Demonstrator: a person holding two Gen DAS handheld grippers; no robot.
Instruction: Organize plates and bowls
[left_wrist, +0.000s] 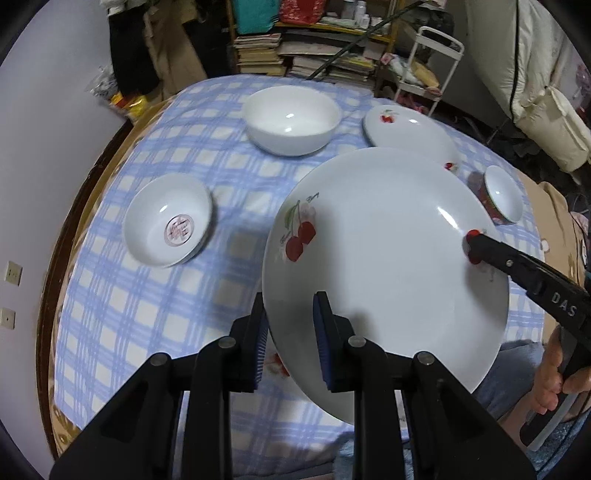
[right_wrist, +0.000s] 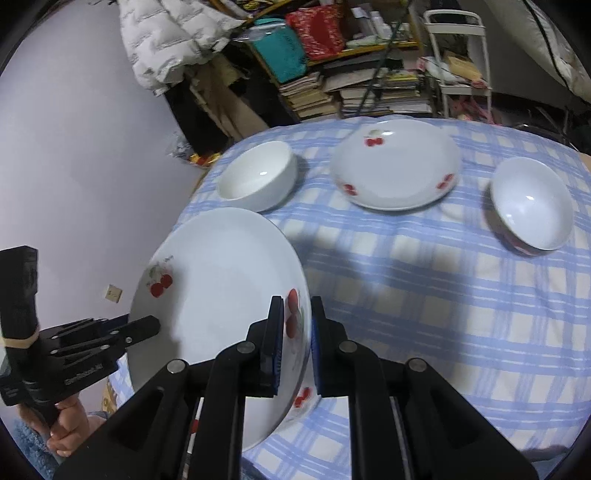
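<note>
I see large white cherry-print ceramic plate (left_wrist: 388, 258) tilted above blue checked tablecloth (left_wrist: 147, 314); left gripper (left_wrist: 290, 332) and right gripper (right_wrist: 297, 332) both clamp its rim.

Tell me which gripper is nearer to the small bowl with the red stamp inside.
Left. The left gripper clamps the near-left rim of the lifted cherry plate, with the stamped bowl just beyond it to the left. The right gripper grips the plate's opposite rim, farther away.

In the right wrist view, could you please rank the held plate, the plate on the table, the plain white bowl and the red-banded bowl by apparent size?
1. Held plate, though nearness inflates it.
2. Plate on the table.
3. Plain white bowl and red-banded bowl: too alike to rank.
</note>
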